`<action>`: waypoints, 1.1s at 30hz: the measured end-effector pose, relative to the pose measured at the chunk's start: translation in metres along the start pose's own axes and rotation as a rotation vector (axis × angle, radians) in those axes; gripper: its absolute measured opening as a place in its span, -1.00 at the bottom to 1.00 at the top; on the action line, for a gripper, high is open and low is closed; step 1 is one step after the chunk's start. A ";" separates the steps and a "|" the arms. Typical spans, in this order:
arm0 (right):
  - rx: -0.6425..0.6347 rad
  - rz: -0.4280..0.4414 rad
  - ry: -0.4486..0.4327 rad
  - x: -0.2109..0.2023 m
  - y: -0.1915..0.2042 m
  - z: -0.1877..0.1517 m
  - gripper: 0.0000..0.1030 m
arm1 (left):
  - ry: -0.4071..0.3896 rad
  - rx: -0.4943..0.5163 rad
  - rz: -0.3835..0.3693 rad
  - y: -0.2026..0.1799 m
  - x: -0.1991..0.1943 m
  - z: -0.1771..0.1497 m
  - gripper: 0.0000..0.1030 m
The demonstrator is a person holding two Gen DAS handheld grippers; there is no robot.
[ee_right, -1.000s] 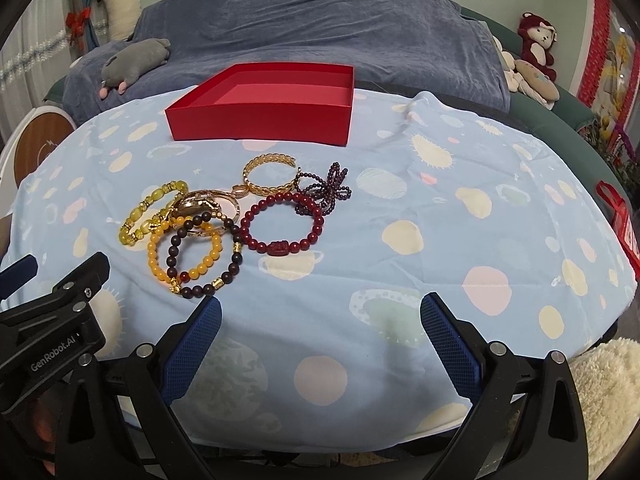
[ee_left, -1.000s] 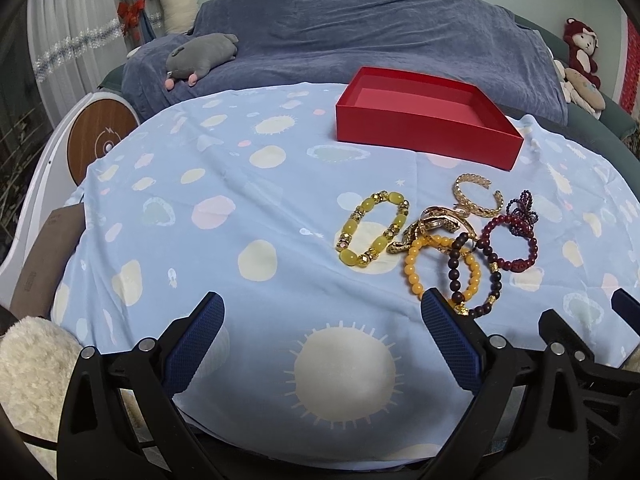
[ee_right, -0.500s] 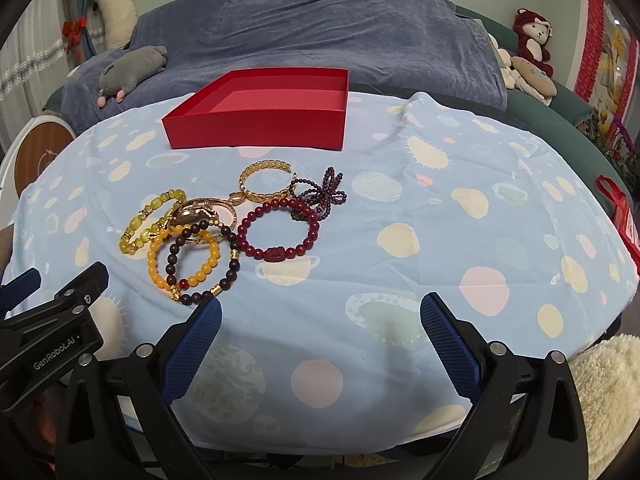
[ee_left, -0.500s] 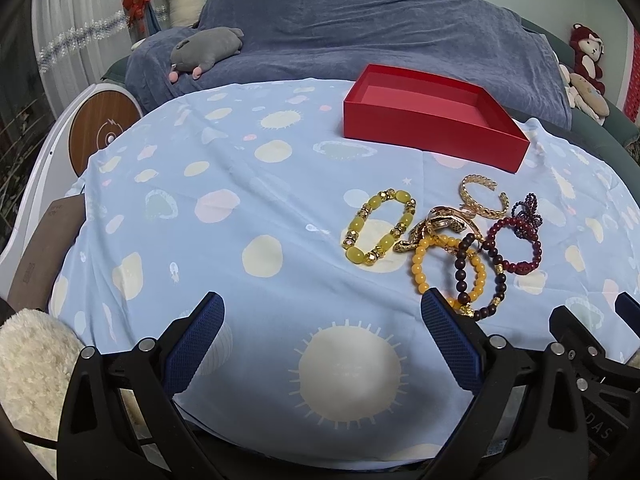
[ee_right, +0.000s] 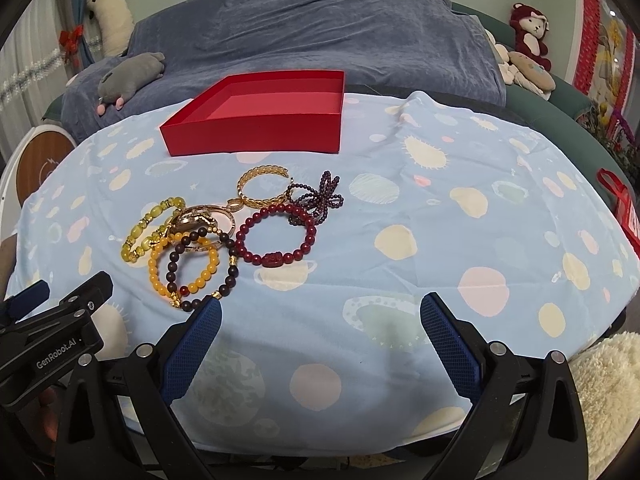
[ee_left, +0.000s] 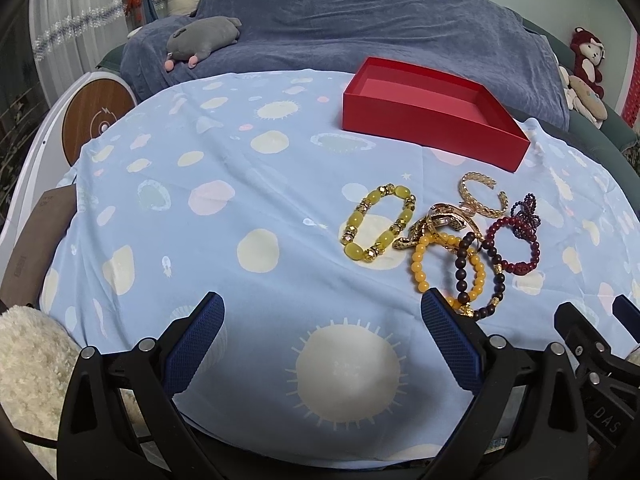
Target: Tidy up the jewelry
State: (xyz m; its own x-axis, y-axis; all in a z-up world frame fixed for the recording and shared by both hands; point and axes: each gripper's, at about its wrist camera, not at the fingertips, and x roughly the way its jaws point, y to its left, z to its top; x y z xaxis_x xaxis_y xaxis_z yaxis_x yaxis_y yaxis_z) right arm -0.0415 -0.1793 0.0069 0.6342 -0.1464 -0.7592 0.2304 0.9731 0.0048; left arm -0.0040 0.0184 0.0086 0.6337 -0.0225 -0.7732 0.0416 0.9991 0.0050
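Several bracelets lie in a loose cluster on the blue patterned tablecloth (ee_left: 240, 184): a yellow-green bead bracelet (ee_left: 378, 222), an orange bead bracelet (ee_right: 182, 264), a dark brown bead bracelet (ee_right: 204, 268), a red bead bracelet (ee_right: 276, 236), a gold cuff (ee_right: 262, 186), a gold watch (ee_right: 200, 218) and a purple bead strand (ee_right: 318, 198). An empty red box (ee_right: 260, 118) stands behind them; it also shows in the left wrist view (ee_left: 432, 110). My left gripper (ee_left: 322, 340) is open and empty, near the front edge, left of the cluster. My right gripper (ee_right: 320, 340) is open and empty, in front of the cluster.
A sofa under a blue cover (ee_right: 320, 32) runs behind the table, with a grey plush (ee_right: 132, 74) and a red monkey plush (ee_right: 530, 30) on it. A white fluffy item (ee_left: 24, 352) lies by the table's near left edge. A round wooden panel (ee_left: 94, 118) stands at left.
Both grippers have moved slightly forward and up, so the bracelets and box sit lower and nearer in view. Both stay open. No bracelet has moved.
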 end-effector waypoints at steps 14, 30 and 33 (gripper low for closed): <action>0.037 -0.008 -0.014 0.001 -0.012 0.014 0.86 | 0.028 -0.039 -0.035 0.019 0.035 0.031 0.82; 0.059 0.034 0.028 0.032 -0.019 0.045 0.74 | 0.070 0.055 -0.078 -0.011 0.074 0.052 -0.21; 0.064 0.051 0.051 0.043 -0.020 0.054 0.52 | 0.068 0.059 -0.097 -0.013 0.076 0.055 -0.62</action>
State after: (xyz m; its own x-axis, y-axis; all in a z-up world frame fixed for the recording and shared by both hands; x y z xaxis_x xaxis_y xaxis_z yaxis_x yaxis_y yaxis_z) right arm 0.0210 -0.2144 0.0089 0.6083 -0.0863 -0.7890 0.2466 0.9654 0.0845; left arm 0.0856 0.0019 -0.0151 0.5708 -0.1144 -0.8131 0.1465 0.9885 -0.0363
